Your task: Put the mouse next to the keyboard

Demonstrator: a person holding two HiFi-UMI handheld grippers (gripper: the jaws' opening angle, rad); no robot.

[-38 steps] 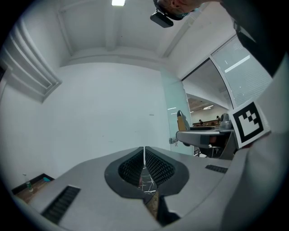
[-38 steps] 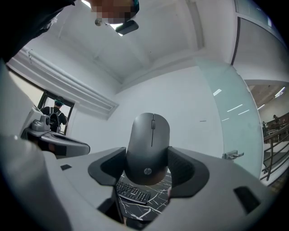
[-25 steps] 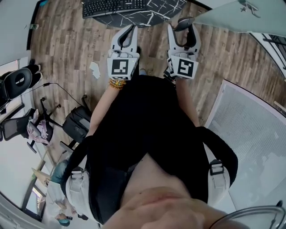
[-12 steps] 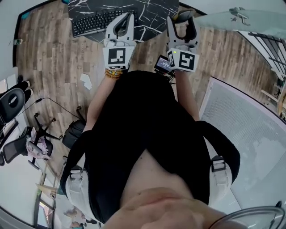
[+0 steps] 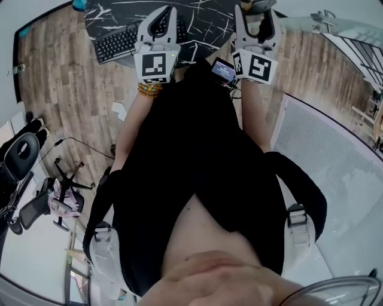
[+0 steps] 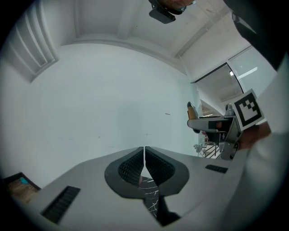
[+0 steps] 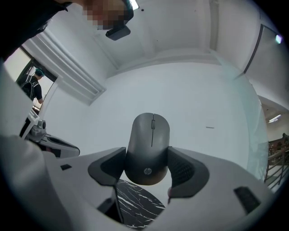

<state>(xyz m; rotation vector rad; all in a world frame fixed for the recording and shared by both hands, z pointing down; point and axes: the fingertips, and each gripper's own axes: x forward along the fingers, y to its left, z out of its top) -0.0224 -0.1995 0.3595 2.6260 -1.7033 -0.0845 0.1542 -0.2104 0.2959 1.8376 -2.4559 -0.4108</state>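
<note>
A dark grey mouse (image 7: 149,146) is clamped between the jaws of my right gripper (image 7: 149,168), held up against a pale wall; in the head view the mouse (image 5: 258,7) shows at the top edge, in the right gripper (image 5: 257,18). The black keyboard (image 5: 117,42) lies on a round black marble-pattern table (image 5: 197,18) at the top left. My left gripper (image 5: 161,24) hovers over the keyboard's right end. In the left gripper view its jaws (image 6: 144,168) are pressed together with nothing between them.
Wood floor surrounds the table. Office chairs (image 5: 24,155) stand at the left, a scrap of paper (image 5: 117,110) lies on the floor, and a glass partition (image 5: 335,161) runs along the right. The person's black-clad body fills the middle of the head view.
Both grippers have moved forward and now reach over the marble table; the keyboard and table have slid closer in the head view. The mouse stays gripped in the right gripper.
</note>
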